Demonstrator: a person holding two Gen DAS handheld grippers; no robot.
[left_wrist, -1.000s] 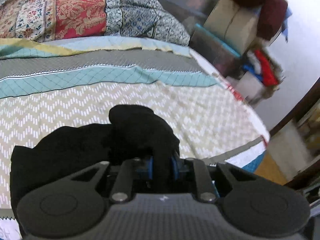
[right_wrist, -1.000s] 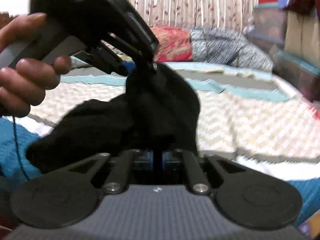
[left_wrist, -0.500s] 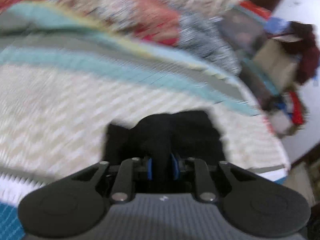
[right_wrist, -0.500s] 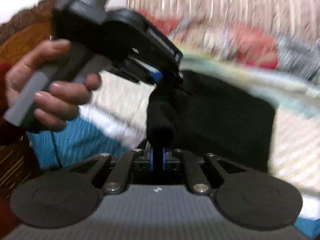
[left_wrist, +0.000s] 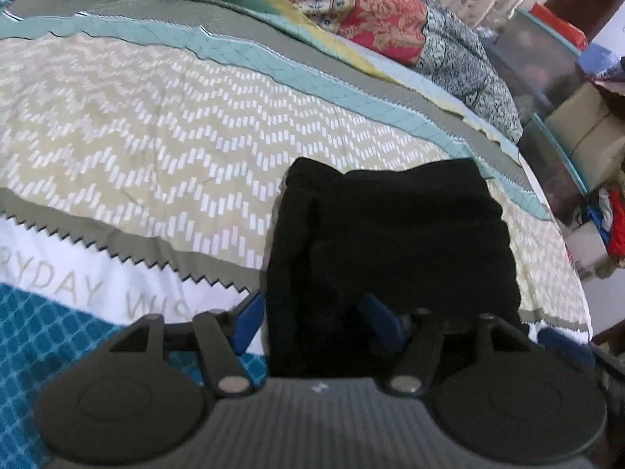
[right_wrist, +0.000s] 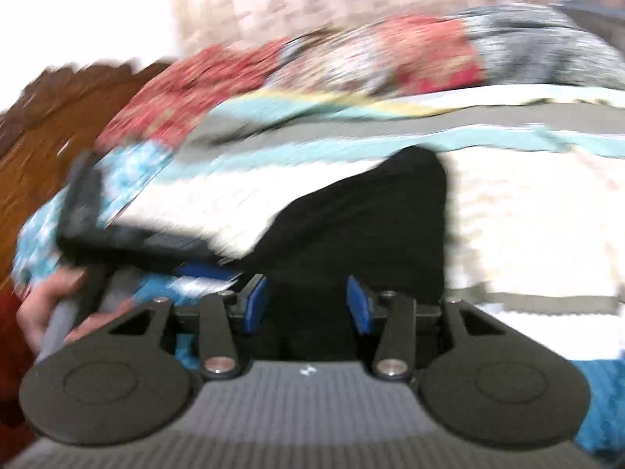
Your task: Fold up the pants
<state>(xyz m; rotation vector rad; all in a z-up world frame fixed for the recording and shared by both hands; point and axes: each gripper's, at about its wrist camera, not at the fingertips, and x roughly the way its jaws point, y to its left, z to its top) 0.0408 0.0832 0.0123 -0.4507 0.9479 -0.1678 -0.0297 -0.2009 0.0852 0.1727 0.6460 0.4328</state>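
— Where are the pants [left_wrist: 394, 242]?
— Folded black bundle on the bed [left_wrist: 136, 129]. My left claw [left_wrist: 318, 318] and right claw [right_wrist: 308, 305] have just been opening, half-wide, cloth between them, unpinched.

Left gripper [left_wrist: 312, 318]: ribbed grey housing, two round black discs at five and seven o'clock, black linkage arms with silver screws, blue pads [left_wrist: 246, 322]. Right gripper [right_wrist: 308, 303]: same build. Hand [right_wrist: 50, 308] at nine o'clock, red sleeve [right_wrist: 9, 336].
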